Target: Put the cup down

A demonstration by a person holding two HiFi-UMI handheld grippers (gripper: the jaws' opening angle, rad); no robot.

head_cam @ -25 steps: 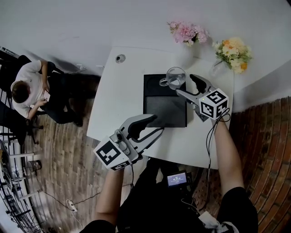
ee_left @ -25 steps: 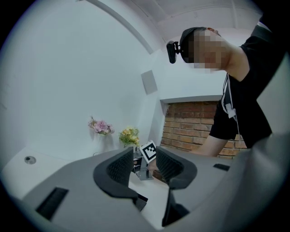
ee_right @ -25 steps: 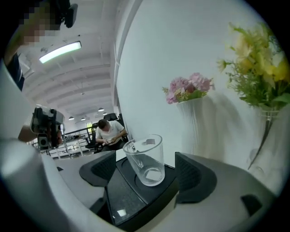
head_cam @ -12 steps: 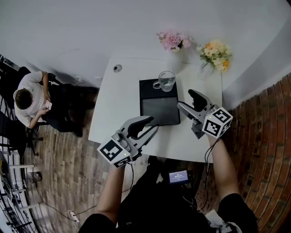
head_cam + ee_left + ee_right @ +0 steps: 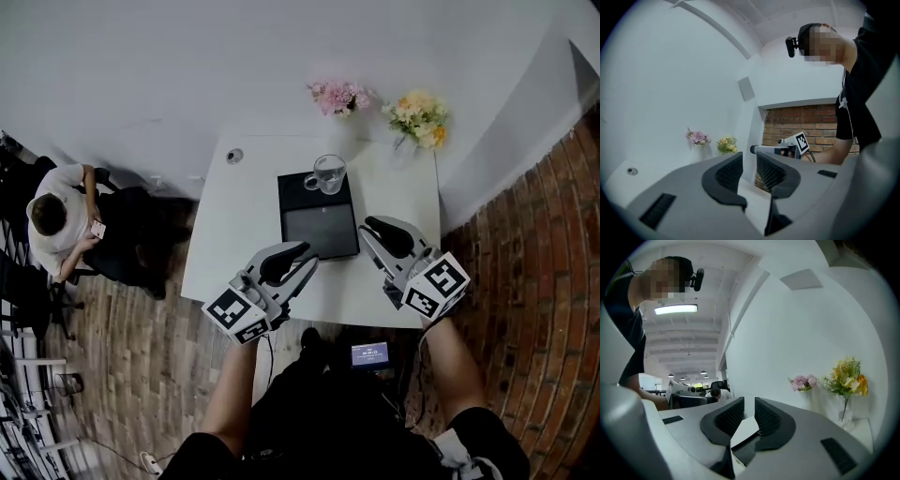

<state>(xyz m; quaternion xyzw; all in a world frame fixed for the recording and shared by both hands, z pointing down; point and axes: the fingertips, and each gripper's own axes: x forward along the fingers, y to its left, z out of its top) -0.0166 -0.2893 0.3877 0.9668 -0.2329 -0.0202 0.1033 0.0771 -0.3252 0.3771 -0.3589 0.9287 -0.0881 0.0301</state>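
Note:
A clear glass cup stands upright on the far end of a black tray on the white table. Nothing touches the cup. My left gripper hovers over the table's near edge, left of the tray; its jaws are closing to a narrow gap with nothing between them. My right gripper hangs by the tray's near right corner, well back from the cup. Its jaws are closing too, a thin gap left and nothing inside.
Pink flowers and yellow flowers stand at the table's far edge against the white wall. A small round fitting sits at the far left corner. A seated person is off to the left, over the brick-patterned floor.
My right gripper drew back from the cup towards the near edge and its jaws narrowed. The cup stayed on the tray. The left jaws narrowed. The head camera rose, so everything looks smaller.

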